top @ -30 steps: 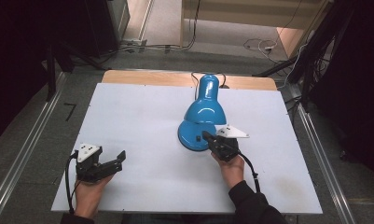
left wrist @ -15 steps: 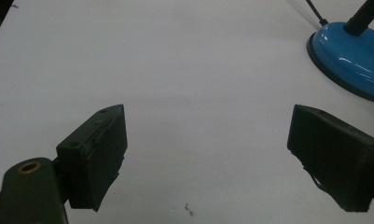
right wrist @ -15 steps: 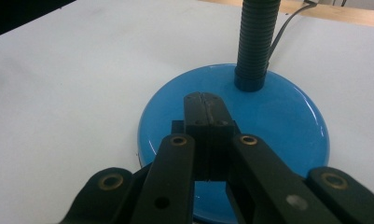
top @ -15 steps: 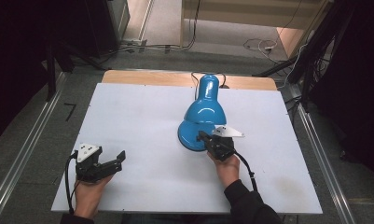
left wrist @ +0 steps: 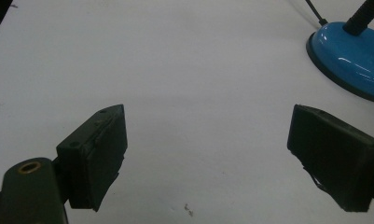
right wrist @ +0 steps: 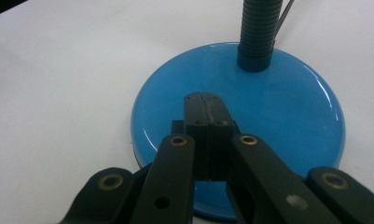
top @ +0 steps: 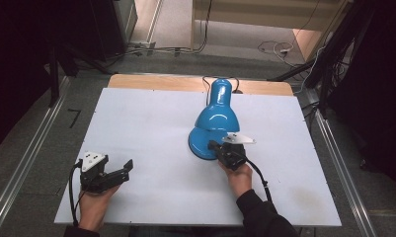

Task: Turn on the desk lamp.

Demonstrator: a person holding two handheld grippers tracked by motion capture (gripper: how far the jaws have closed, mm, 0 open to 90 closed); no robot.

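Lamp (top: 213, 121) stands right of table (top: 146, 118) centre, blue shade tipped toward far edge, round base (right wrist: 268, 107) flat on white top, ribbed neck (right wrist: 258, 28) rising from its far side. Right gripper (right wrist: 204, 100) over base, jaws pressed together, tips on or just above glossy top; contact unclear. Likely step: pressing a switch on base, though no switch visible. Left gripper (left wrist: 208, 154) near front left corner, jaws spread wide, empty. Next move calls for straight-down push without sliding base.

Closed hand-held gripper (right wrist: 204, 98) over blue lamp base (right wrist: 287, 102)
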